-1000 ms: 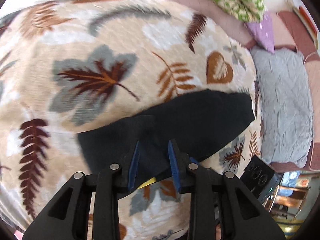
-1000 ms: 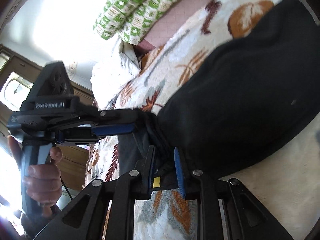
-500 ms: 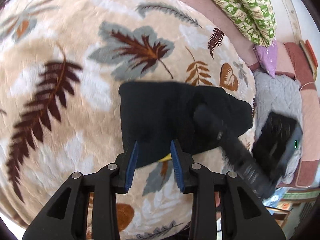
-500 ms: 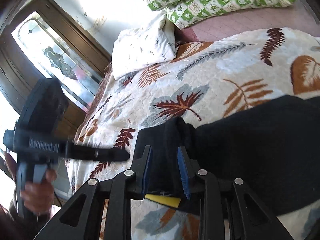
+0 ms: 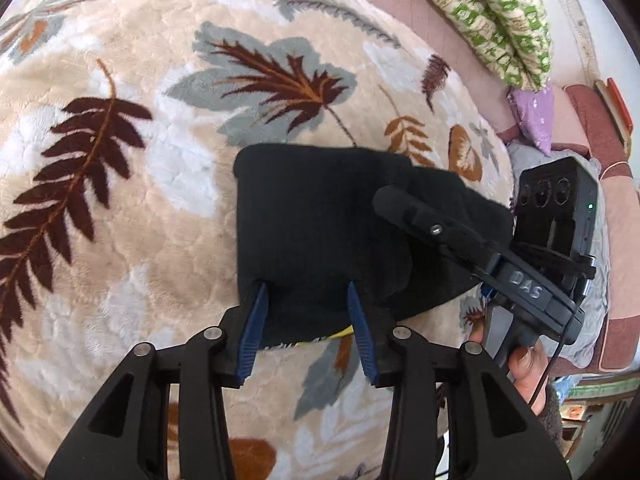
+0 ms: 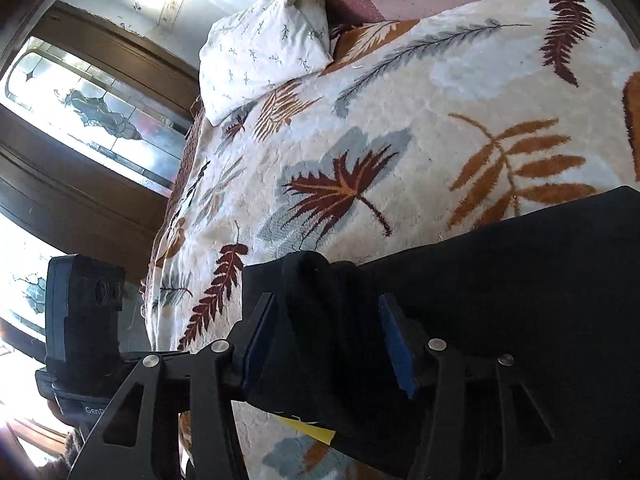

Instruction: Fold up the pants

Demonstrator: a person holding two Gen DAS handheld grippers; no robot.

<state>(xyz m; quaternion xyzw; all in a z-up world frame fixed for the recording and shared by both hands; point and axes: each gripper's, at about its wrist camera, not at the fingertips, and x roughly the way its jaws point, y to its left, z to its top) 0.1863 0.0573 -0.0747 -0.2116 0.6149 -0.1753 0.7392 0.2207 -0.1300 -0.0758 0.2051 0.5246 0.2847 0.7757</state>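
Black pants (image 5: 320,216) lie folded on a leaf-patterned blanket (image 5: 120,200). My left gripper (image 5: 307,288) points down at their near edge, and its jaws are opening, with the edge lying loose between the blue pads. A yellow tag (image 5: 344,333) peeks out beneath. My right gripper (image 6: 326,300) is over the same edge and also opening, a bunched black fold (image 6: 308,276) standing slack between its pads. The left wrist view shows the right gripper (image 5: 400,208) reaching in from the right, held by a hand (image 5: 524,364). The right wrist view shows the left gripper's body (image 6: 84,308) at lower left, fingertips hidden.
A white pillow (image 6: 264,60) and a green patterned quilt (image 5: 500,12) lie at the far end of the bed. A purple cushion (image 5: 536,120) and grey bedding (image 5: 600,320) sit to the right. A wooden door with stained glass (image 6: 92,120) stands beyond the bed's left edge.
Both pairs of jaws have widened and let go of the pants' edge. The pants came down from being lifted and now lie folded on the blanket. The right gripper moved in beside the left.
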